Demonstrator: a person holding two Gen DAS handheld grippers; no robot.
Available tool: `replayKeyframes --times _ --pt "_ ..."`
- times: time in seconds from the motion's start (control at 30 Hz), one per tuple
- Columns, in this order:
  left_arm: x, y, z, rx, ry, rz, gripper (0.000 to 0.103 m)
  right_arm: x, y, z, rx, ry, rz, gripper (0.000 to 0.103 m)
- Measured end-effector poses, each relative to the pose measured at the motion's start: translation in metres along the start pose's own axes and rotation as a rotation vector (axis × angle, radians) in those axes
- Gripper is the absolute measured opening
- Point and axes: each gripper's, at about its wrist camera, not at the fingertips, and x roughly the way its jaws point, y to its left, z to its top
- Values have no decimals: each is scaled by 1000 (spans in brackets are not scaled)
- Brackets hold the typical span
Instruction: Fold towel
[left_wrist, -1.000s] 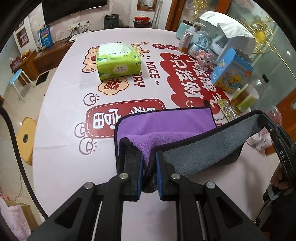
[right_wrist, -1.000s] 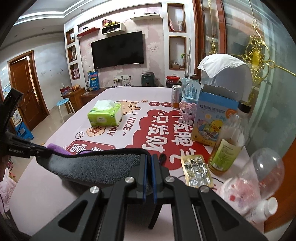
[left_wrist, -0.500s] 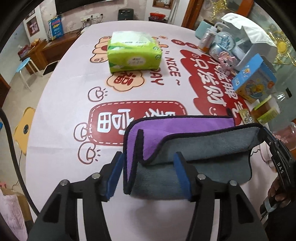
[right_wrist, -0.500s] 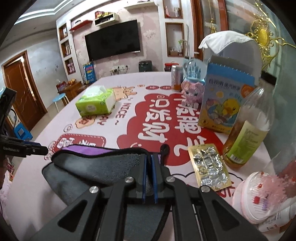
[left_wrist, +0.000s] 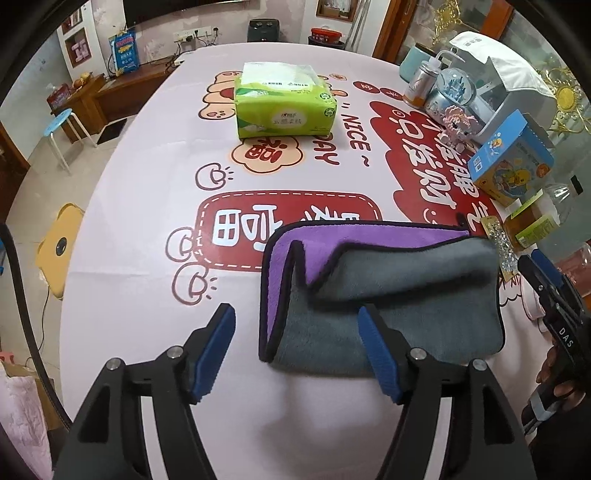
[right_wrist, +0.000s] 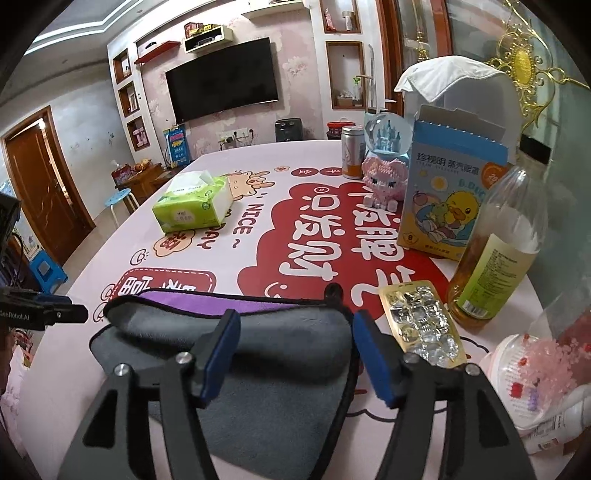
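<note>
Towel position first: the purple-and-grey plush towel with black edging (left_wrist: 388, 295) lies folded on the pink printed tablecloth (left_wrist: 147, 258), grey side uppermost, with a purple strip showing along its far edge and a loose flap raised at its left corner. All locations below are given relative to this towel.

The left gripper (left_wrist: 297, 347) sits at the towel's near left corner, jaws spread wide (blue pads well apart), gripping nothing; one pad is off the cloth to the left, the other overlaps the towel's near edge in this view. The right gripper (right_wrist: 291, 350) sits at the towel's near right end, jaws likewise wide open and empty, with grey fabric visible between the pads.

Beyond the towel, well apart, stands a green plastic-wrapped tissue pack (left_wrist: 284, 105). Just beside the towel's right end lies a gold-rimmed foil blister pack (right_wrist: 421, 328). Farther right of that stands a clear bottle of amber liquid (right_wrist: 495, 254), and behind it a blue cardboard box with a yellow duck (right_wrist: 450, 195).
</note>
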Motion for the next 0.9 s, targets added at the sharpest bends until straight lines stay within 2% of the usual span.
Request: replayKeyframes --times 0.27,0.6,0.73,0.9 --pt "-34 0 -20 15 -53 14 69 -35 11 -5 16 -30 -22 78" --pt "-72 -1 -66 45 -98 27 70 -84 34 -38 27 -27 -33 83" --pt "-91 -1 -91 52 -104 31 72 -104 46 -55 47 1 -29 84" --pt "-112 -2 -122 61 -118 32 74 -130 61 -75 56 66 -16 90"
